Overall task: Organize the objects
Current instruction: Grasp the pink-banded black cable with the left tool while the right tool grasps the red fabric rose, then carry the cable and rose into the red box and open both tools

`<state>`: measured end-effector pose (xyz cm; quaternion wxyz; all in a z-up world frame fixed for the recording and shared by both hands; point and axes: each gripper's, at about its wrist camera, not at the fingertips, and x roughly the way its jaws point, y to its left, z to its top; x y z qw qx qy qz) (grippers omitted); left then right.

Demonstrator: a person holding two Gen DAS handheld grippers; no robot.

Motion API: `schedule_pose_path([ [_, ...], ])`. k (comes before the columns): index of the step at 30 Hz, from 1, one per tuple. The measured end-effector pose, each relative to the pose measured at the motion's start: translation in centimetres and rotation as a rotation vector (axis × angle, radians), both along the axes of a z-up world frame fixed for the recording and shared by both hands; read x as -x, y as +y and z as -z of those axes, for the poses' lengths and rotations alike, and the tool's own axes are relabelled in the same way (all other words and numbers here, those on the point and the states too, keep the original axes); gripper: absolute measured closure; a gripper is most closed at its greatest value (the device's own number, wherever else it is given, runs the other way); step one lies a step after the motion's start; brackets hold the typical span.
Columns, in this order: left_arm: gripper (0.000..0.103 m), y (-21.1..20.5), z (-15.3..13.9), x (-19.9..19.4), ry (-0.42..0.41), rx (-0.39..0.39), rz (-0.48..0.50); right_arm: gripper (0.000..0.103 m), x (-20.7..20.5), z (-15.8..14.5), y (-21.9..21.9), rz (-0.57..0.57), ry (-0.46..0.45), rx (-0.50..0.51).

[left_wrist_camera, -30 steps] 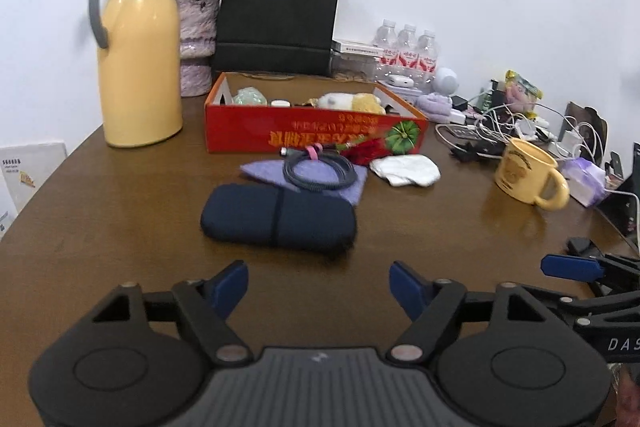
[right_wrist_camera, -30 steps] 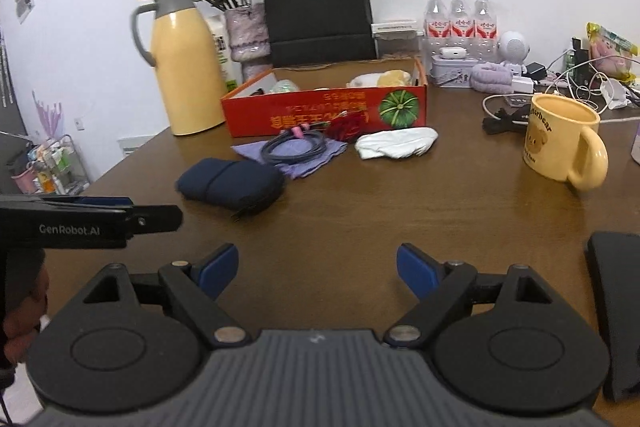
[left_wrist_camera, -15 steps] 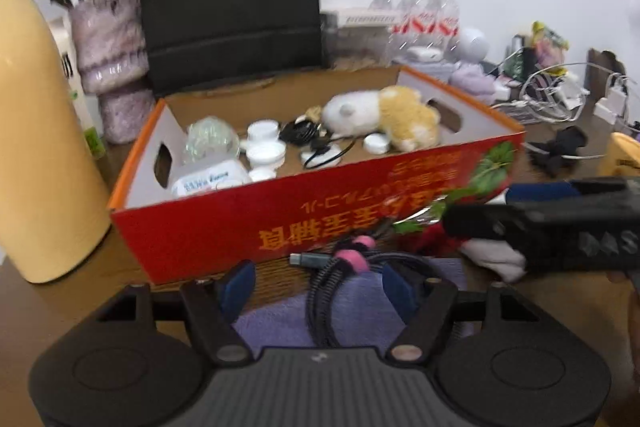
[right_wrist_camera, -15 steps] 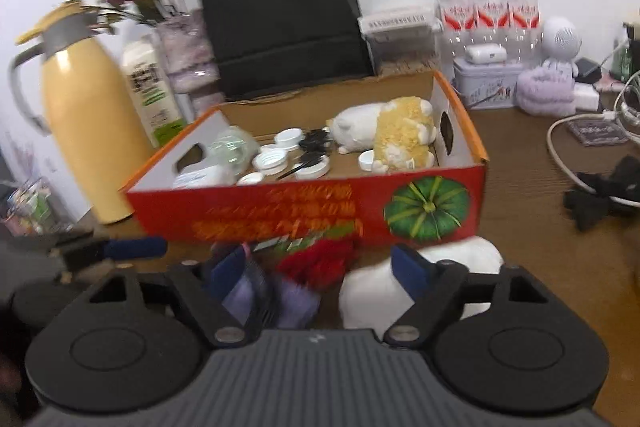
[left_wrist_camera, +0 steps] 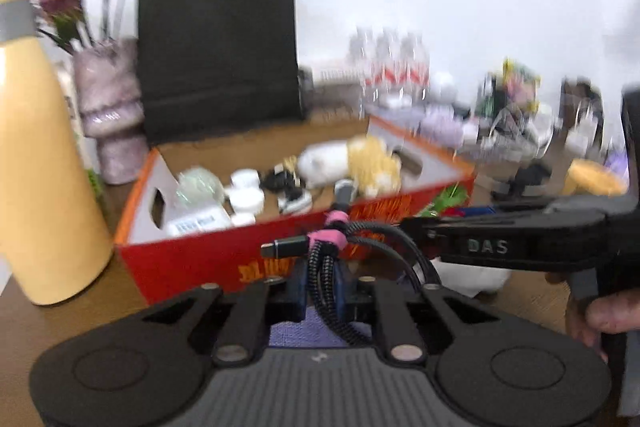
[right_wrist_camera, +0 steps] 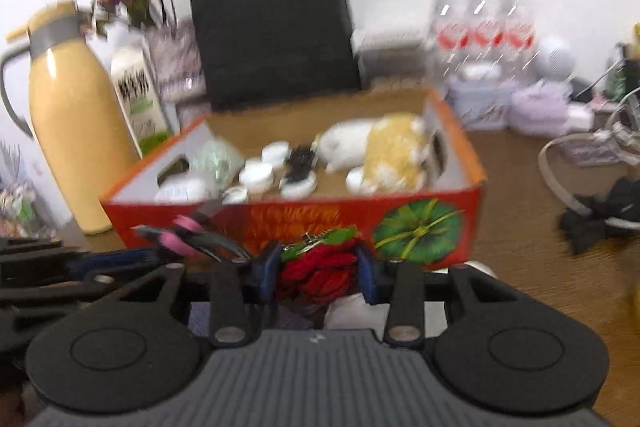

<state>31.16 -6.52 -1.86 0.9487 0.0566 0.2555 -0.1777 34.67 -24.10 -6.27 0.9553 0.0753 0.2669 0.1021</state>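
1. Left wrist view: my left gripper (left_wrist_camera: pixel 321 289) is clamped on the coiled black cable (left_wrist_camera: pixel 360 259), its pink tie at 12 o'clock just above the fingers. The red box (left_wrist_camera: pixel 192 259) stands straight ahead at 12 o'clock, my right gripper (left_wrist_camera: pixel 416 227) crossing in at 3 o'clock. I judge this the carry step; next I must lift the cable over the near wall and let go inside.
2. Right wrist view: my right gripper grips a red tassel ornament (right_wrist_camera: pixel 320 269) with a green top, just before the box front. Only this view shows that grip and the pumpkin print (right_wrist_camera: pixel 418 231) at 1 o'clock; the cable shows at 10 o'clock.
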Motion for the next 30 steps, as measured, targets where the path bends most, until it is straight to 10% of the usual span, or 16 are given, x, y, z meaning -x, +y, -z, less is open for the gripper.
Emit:
schedule_pose_path([
  [7,0.092,1.8,-4.6,9.7,-0.072,0.107,-0.002,0.063,9.6,-3.2,-3.1,-0.003,-0.057,-0.067],
  [18,0.092,3.3,-2.0,20.2,0.099,0.159,-0.073,0.063,23.5,-2.0,-2.4,-0.067,0.013,0.04],
  [30,0.092,3.9,-1.4,21.2,0.112,0.169,-0.08,0.063,25.7,-2.1,-1.8,-0.06,0.013,0.047],
])
